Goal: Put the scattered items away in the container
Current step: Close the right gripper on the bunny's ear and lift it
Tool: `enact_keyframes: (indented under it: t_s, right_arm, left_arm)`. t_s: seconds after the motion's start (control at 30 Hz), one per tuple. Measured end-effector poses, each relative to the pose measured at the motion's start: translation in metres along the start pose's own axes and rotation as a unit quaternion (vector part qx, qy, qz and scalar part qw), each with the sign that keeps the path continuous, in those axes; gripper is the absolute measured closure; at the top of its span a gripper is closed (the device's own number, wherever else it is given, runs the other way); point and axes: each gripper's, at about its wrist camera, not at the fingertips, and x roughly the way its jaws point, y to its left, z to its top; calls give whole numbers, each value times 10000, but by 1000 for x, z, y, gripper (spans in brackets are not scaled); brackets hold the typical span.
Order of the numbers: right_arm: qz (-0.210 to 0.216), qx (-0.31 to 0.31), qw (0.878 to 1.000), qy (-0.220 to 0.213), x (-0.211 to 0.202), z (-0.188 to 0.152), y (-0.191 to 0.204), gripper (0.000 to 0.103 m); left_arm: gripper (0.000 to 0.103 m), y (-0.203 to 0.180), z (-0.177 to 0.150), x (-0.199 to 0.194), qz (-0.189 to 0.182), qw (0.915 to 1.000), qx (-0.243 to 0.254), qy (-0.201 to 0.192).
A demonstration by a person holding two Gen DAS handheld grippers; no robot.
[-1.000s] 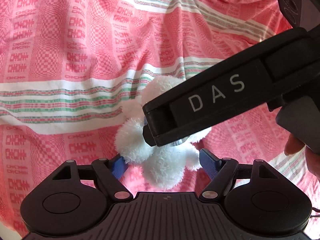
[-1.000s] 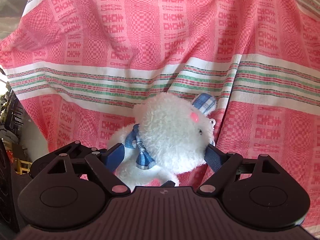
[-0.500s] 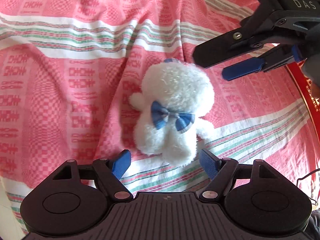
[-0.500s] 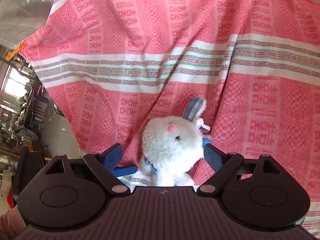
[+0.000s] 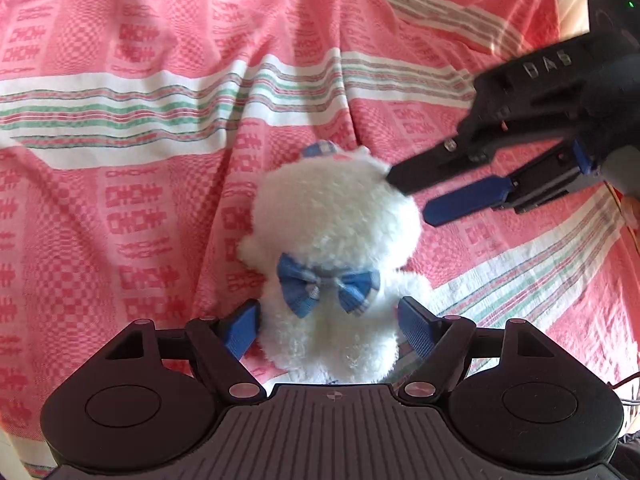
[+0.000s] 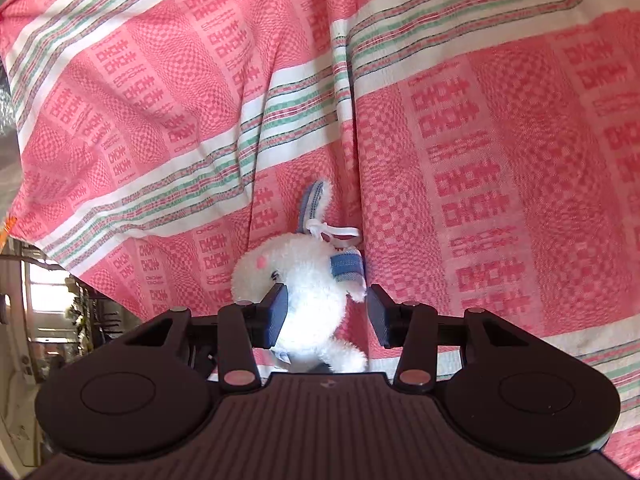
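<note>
A white plush rabbit (image 5: 332,248) with a blue checked bow lies on the pink patterned cloth (image 5: 140,120). My left gripper (image 5: 328,328) is open, its blue pads on either side of the rabbit's lower body. My right gripper (image 5: 408,196) reaches in from the right, open, its fingertips at the rabbit's head. In the right wrist view the rabbit (image 6: 308,296) sits between the open pads of my right gripper (image 6: 326,316); its blue-lined ear points up. No container is in view.
The wrinkled pink cloth (image 6: 480,140) with white and green stripes covers the whole surface. Its edge falls away at the lower left of the right wrist view, where a room interior (image 6: 52,320) shows.
The left gripper has moved in so its pads flank the rabbit's body. The right gripper has come back toward the rabbit's head and narrowed its opening.
</note>
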Motion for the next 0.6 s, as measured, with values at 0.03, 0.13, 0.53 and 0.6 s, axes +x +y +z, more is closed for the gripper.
enact_keyframes:
  t_s: [0.03,0.13,0.53,0.6]
  right_arm:
    - [87,78,9999,3,2,3,0,53]
    - [323,144,9994,37,9,10,7,53]
    - [-153,-286,9995,40,14,25,25,41]
    - [-108,-4,9999,40,17,30,15,41]
  left_arm:
    - [19,-3,-1,2,56,9999,89,25]
    - [18,-7,-3,5,70,9998,192,59]
    - [17,-8,-1,8,-109,9999,119,21]
    - [16,-8,5,12,-103,9998,151,40]
